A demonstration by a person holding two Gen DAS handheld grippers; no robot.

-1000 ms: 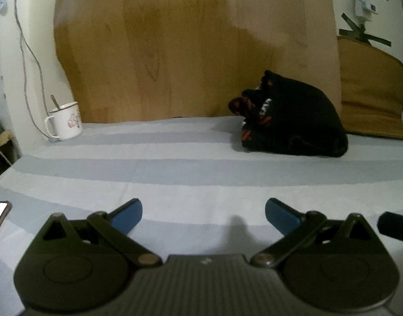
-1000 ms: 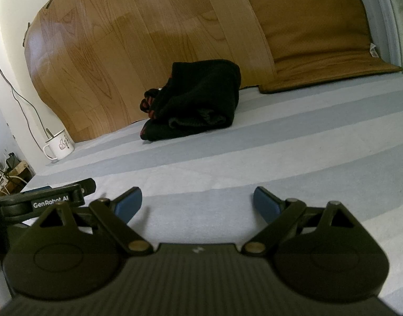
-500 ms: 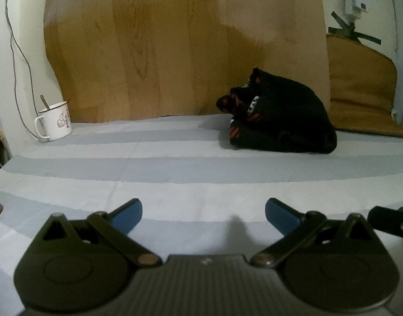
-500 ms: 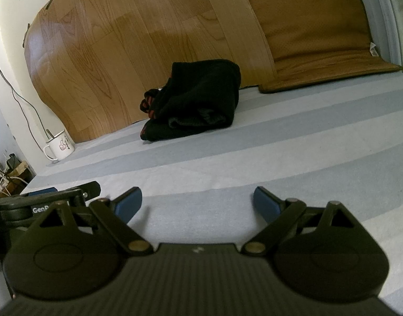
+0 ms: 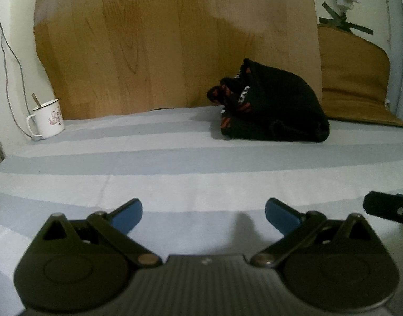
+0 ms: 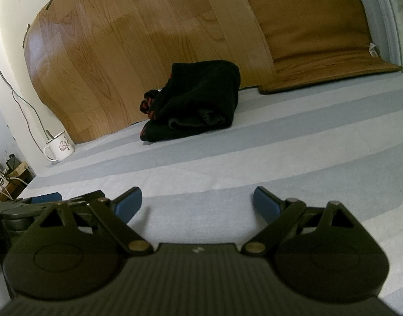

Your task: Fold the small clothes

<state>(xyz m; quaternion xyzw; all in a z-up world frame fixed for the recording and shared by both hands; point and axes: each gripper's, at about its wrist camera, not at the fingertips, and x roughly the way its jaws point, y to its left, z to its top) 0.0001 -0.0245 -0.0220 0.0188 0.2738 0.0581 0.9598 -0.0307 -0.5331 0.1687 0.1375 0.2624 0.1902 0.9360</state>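
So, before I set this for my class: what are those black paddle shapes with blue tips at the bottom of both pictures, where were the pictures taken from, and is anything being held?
Those are two hand-held grippers, one in each of a person's hands, with a camera on each looking forward along its two blue-tipped fingers. One picture comes from the left gripper, the other from the right gripper. Both are open and hold nothing. Ahead, on a blue and white striped sheet, lies a bundled black garment with red markings. A white enamel mug with a utensil in it stands far left, and a brown cushion leans at the back right.
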